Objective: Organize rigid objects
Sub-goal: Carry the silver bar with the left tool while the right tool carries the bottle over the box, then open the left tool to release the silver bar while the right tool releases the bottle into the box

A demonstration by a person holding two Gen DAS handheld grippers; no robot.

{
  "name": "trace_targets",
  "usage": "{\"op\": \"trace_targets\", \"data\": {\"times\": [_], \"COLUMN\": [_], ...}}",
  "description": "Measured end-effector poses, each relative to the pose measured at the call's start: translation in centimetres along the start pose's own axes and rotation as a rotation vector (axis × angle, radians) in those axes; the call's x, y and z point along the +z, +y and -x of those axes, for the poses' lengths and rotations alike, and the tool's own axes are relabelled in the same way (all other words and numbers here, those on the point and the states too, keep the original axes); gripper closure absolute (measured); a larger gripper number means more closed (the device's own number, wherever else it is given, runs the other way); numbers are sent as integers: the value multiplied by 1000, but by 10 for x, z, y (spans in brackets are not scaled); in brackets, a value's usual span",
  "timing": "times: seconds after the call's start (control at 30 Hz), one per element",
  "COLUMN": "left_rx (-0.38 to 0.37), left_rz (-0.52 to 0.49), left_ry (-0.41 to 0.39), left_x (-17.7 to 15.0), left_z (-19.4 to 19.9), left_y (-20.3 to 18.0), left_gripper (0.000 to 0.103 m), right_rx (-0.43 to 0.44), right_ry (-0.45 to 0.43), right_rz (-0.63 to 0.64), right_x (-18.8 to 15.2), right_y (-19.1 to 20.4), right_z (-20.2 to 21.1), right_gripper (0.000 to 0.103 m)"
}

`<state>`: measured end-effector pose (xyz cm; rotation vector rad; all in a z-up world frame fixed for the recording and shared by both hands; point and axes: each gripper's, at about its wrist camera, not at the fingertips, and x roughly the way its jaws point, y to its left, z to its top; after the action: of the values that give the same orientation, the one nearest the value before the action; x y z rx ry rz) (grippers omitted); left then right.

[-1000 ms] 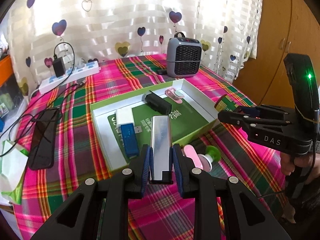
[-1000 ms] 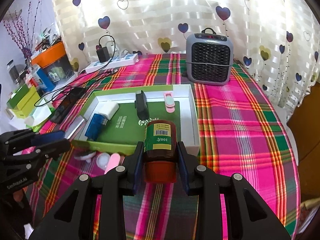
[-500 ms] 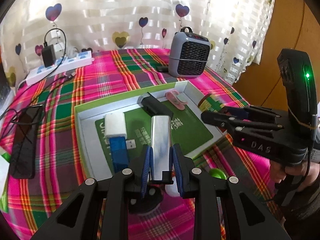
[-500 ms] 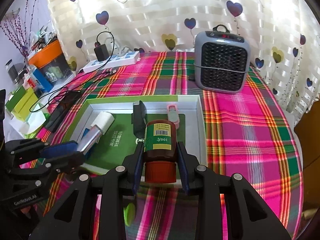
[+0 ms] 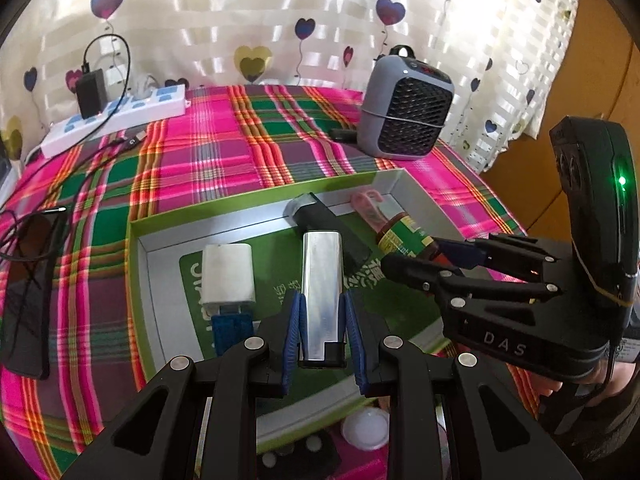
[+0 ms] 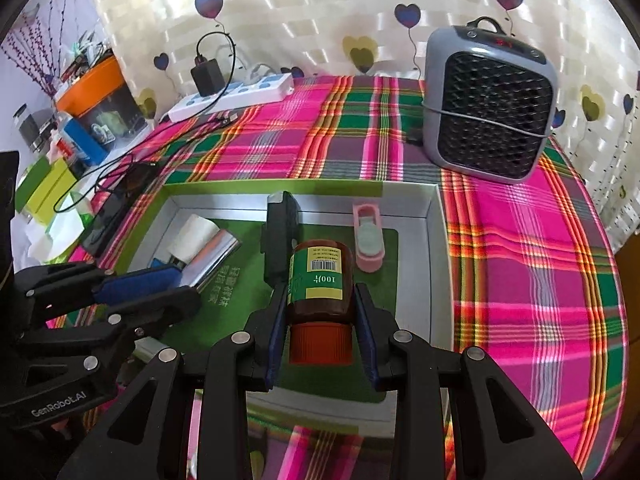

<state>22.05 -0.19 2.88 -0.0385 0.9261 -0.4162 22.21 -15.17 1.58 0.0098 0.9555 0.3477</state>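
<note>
Silver bar (image 5: 322, 288), clamped lengthwise along the left gripper (image 5: 322, 334), points forward over the tray (image 5: 256, 196), while the right gripper (image 6: 320, 330) beside it pinches the pill bottle (image 6: 320, 280).

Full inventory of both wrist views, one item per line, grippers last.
Tray: 1, green rim, white walls, centre of table.
Silver bar: 1, held over tray.
Pill bottle: 1, brown, green label, orange cap, held over tray.
White block: 1, in tray, left side.
Black case: 1, in tray, middle.
Pink clip: 1, in tray, right.
Heater: 1, grey, behind tray.
Power strip: 1, white, far left.
Phone: 1, black, left of tray.
Tablecloth: 1, pink-green plaid.
Left gripper: shut on silver bar.
Right gripper: shut on pill bottle.
</note>
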Motion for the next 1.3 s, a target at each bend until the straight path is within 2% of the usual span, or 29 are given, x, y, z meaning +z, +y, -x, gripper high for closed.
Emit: {"op": "trace_targets", "data": {"times": [0.27, 0.4, 1.03, 1.3], "left_rx": [10, 36, 37, 44], "left_rz": [23, 23, 38, 35], "left_ry": [20, 22, 48, 51], "left_x": [3, 5, 5, 5], "left_z": [-15, -19, -29, -30], "left_y": [7, 9, 12, 11], "left_gripper": [81, 81, 81, 81], "right_rx": [-11, -24, -129, -135], "right_ry": [27, 26, 8, 6], "right_rz": [3, 13, 64, 62], "right_x": [6, 7, 7, 6], "right_y": [-3, -3, -2, -2], "right_z": [-15, -17, -22, -21], "right_gripper": [70, 70, 70, 70]}}
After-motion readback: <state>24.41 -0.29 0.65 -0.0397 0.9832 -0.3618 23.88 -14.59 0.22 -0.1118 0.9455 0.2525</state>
